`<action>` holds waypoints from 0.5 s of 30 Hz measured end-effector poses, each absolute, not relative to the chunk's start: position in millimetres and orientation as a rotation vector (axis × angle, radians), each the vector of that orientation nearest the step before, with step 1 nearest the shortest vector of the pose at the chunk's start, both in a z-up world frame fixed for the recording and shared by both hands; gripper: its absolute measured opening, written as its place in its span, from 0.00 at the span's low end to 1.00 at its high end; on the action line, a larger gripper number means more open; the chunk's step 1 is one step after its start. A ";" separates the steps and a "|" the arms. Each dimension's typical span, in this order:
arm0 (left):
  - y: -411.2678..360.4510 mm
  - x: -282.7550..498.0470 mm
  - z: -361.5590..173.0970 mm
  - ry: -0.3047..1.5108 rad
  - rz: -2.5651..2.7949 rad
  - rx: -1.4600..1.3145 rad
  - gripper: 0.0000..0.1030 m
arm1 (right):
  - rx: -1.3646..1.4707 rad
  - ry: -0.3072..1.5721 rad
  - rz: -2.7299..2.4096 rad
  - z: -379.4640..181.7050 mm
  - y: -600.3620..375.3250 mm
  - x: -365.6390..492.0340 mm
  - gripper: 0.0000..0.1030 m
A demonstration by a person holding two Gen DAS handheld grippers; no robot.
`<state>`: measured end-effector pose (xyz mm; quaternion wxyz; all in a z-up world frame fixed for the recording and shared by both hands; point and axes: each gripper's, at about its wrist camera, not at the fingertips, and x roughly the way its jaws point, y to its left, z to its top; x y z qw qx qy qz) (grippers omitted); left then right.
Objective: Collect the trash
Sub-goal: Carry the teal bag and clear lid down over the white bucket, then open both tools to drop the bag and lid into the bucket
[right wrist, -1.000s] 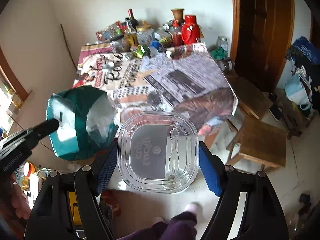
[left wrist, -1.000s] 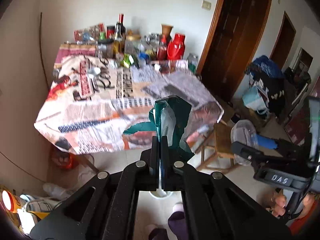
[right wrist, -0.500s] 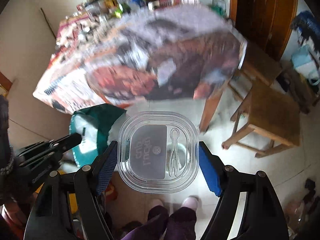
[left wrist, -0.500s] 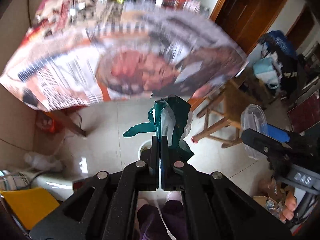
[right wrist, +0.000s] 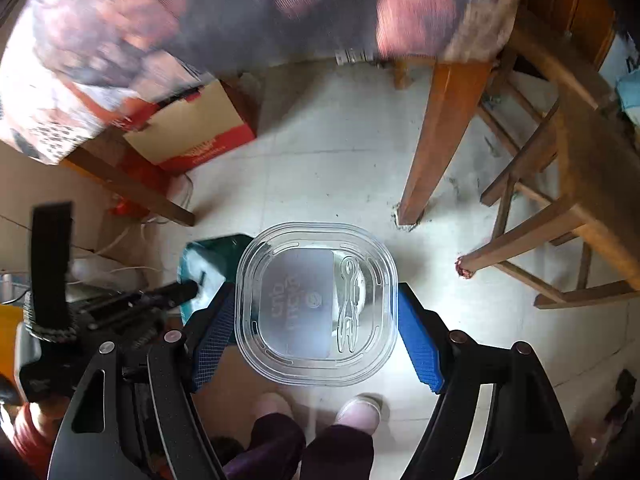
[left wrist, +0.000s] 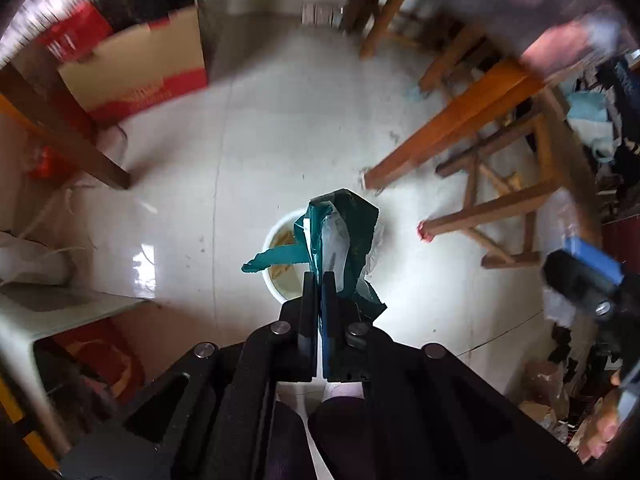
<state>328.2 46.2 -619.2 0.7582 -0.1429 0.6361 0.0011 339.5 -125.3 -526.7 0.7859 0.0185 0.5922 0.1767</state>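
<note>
Left wrist view: left gripper (left wrist: 319, 280) points down at the tiled floor (left wrist: 240, 140), jaws clamped together on a crumpled green wrapper (left wrist: 344, 236), directly over a white bin (left wrist: 280, 236) on the floor. Right gripper (right wrist: 316, 320) jaws clamped on the sides of a clear plastic lid (right wrist: 316, 304), held flat above the floor, green wrapper just left of it. Wooden stool (right wrist: 560, 200) to the right, cardboard box (right wrist: 188, 128) under the bench
</note>
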 end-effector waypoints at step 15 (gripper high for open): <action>48.7 347.8 -751.5 1.472 0.003 -0.368 0.33 | 0.114 1.322 0.436 -632.6 -108.0 369.7 0.73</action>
